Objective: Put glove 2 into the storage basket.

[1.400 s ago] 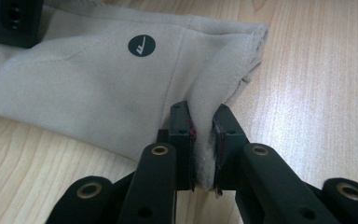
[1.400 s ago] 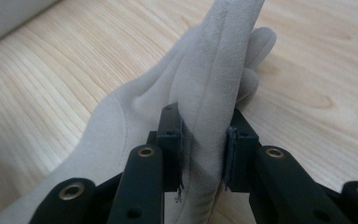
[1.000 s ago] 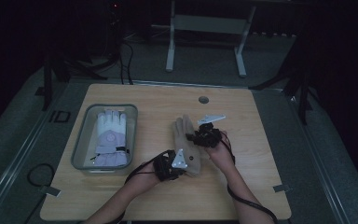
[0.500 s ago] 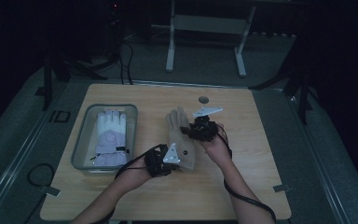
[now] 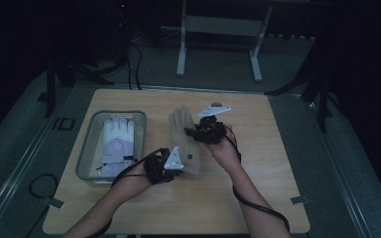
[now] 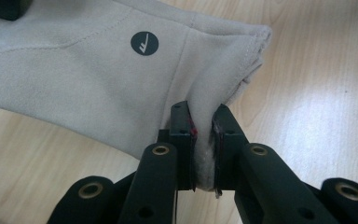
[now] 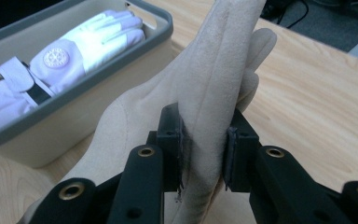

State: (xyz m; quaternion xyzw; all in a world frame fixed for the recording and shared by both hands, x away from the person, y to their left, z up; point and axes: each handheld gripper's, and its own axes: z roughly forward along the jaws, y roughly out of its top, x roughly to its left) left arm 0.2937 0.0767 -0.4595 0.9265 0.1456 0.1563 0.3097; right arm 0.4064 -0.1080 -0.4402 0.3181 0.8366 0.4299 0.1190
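A beige glove (image 5: 184,139) hangs above the middle of the table, held by both grippers. My left gripper (image 5: 171,161) is shut on its cuff edge, seen close up as the beige glove (image 6: 98,70) pinched between the jaws of the left gripper (image 6: 204,135). My right gripper (image 5: 198,133) is shut on the finger part, where the beige glove (image 7: 214,84) bulges between the pads of the right gripper (image 7: 206,149). A white glove (image 5: 116,144) lies in the grey bin (image 5: 90,144) at the left; the same white glove (image 7: 65,60) lies in that bin (image 7: 88,91) behind the beige one.
A small round grey disc (image 5: 217,104) lies near the table's far edge. Cables trail from both grippers over the front of the table (image 5: 278,163). A metal stand (image 5: 218,29) is on the floor beyond the table.
Both grippers have risen with the beige glove and carried it slightly left, toward the bin. The glove now hangs more stretched between them.
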